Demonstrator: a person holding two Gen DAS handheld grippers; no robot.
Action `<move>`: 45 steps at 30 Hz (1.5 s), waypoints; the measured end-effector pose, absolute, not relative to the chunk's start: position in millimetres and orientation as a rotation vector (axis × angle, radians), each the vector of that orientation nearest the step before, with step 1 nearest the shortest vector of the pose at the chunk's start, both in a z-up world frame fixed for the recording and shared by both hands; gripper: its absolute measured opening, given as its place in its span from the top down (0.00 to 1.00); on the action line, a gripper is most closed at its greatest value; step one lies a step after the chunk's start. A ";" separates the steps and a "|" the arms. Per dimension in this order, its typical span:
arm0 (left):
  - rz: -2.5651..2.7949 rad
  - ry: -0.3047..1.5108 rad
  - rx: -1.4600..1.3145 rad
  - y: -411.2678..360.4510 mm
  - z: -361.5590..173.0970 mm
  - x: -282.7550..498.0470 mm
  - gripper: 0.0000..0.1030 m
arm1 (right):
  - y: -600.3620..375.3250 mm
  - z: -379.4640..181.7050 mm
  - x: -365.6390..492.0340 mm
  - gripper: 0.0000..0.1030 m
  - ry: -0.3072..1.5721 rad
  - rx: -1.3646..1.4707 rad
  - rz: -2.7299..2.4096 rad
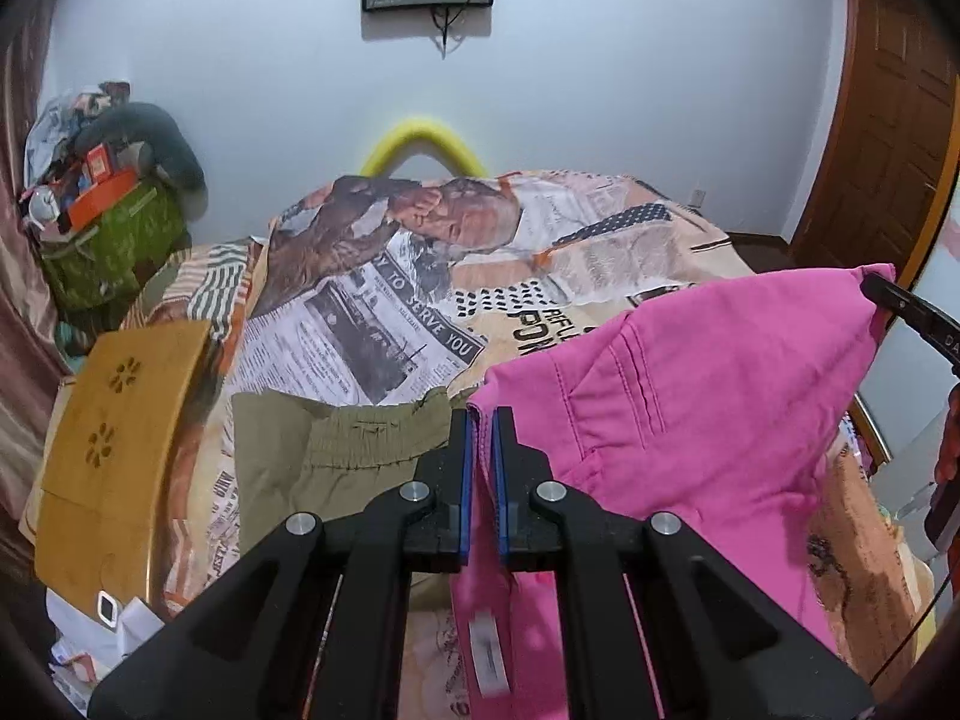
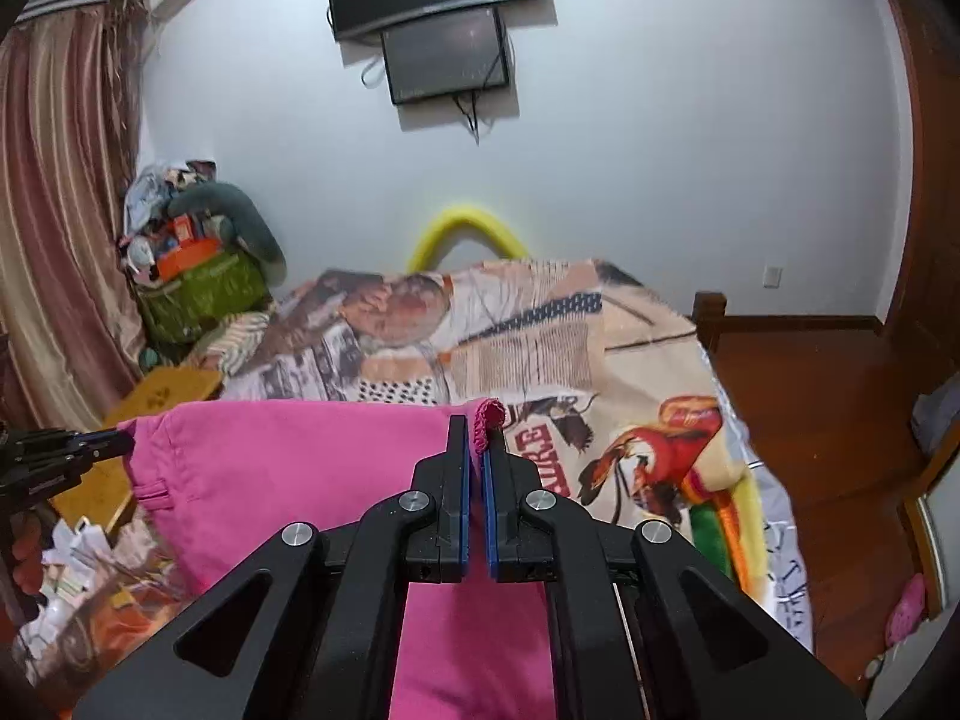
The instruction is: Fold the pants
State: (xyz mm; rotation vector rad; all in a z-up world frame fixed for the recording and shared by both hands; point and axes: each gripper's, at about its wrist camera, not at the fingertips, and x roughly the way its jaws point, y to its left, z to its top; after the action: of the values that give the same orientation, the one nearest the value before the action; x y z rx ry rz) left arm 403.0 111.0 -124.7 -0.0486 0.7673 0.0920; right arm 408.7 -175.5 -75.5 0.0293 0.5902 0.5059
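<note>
Spreading ahead of both claws, the bed (image 2: 660, 324) with its newspaper-print cover gave the widest landing ground, though olive shorts (image 1: 312, 456) lay just beyond and left of the left gripper (image 1: 480, 420), and a wooden tray (image 1: 114, 432) sat further left at the bed's edge. The pink pants (image 1: 690, 396) hung in the air, stretched between the claws by the waistband. The left gripper was pressed together on one waist corner, the right gripper (image 2: 475, 429) pinched the other. Doing this step well probably meant keeping the band taut and level, then lowering the cloth onto the bare cover ahead, clear of the shorts. To the right gripper's right the cover dropped off toward wooden floor (image 2: 828, 396), so drifting that way risked the legs sliding off.
</note>
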 end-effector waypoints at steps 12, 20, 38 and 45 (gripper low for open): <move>0.074 0.822 0.024 92.2 -145.9 344.0 0.96 | -198.8 -98.7 324.8 0.97 0.678 0.028 0.573; 0.057 0.927 0.041 89.1 -193.0 288.8 0.96 | -201.1 -142.6 265.8 0.97 0.798 0.031 0.624; 0.052 1.008 0.074 88.9 -225.5 222.4 0.94 | -221.8 -195.8 199.6 0.83 0.980 -0.050 0.524; 0.017 0.953 0.142 73.2 -201.5 219.4 0.56 | -229.0 -167.1 186.1 0.60 0.905 -0.026 0.514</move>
State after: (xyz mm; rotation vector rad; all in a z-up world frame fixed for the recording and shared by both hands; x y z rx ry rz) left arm 219.4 73.2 -201.5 0.1421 0.9530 0.0174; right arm 186.1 -229.0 -167.1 -0.0257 0.9052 0.5136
